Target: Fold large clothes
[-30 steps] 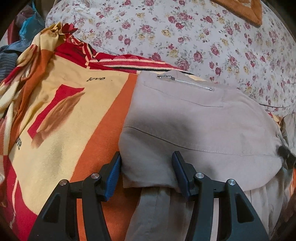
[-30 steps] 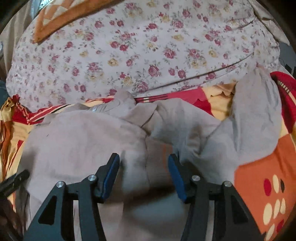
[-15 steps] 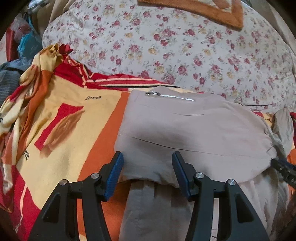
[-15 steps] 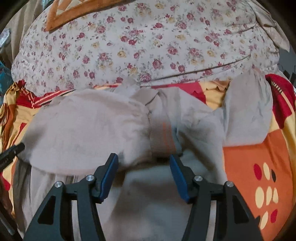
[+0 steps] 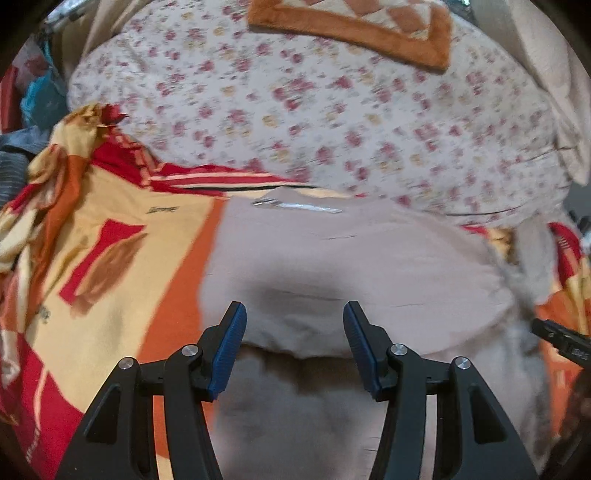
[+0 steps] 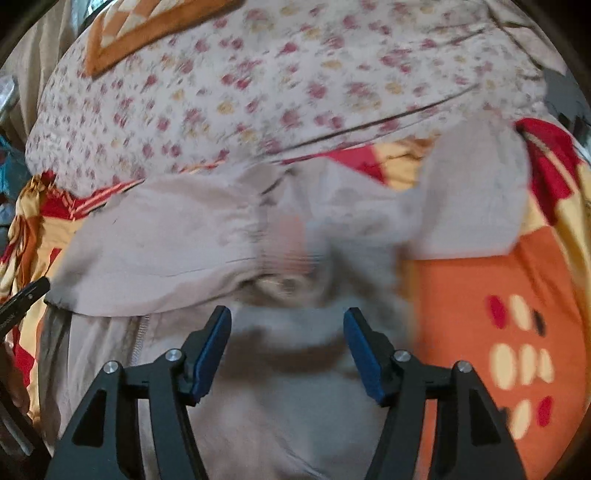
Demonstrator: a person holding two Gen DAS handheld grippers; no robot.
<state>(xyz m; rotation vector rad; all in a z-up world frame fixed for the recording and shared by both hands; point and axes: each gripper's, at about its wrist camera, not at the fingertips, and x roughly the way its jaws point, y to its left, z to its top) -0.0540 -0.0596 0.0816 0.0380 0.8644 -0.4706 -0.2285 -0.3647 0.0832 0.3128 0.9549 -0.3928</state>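
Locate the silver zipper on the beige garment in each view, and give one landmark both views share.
Left wrist: silver zipper at upper centre, along the beige garment's far edge.
Right wrist: not discernible; that edge is blurred.
Shared landmark: floral pillow behind the garment.

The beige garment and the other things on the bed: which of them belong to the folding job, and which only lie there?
Belong to the job:
- beige garment
- left gripper, open
- right gripper, open

Only lying there:
- floral quilt
- orange and red blanket
- orange-bordered cushion
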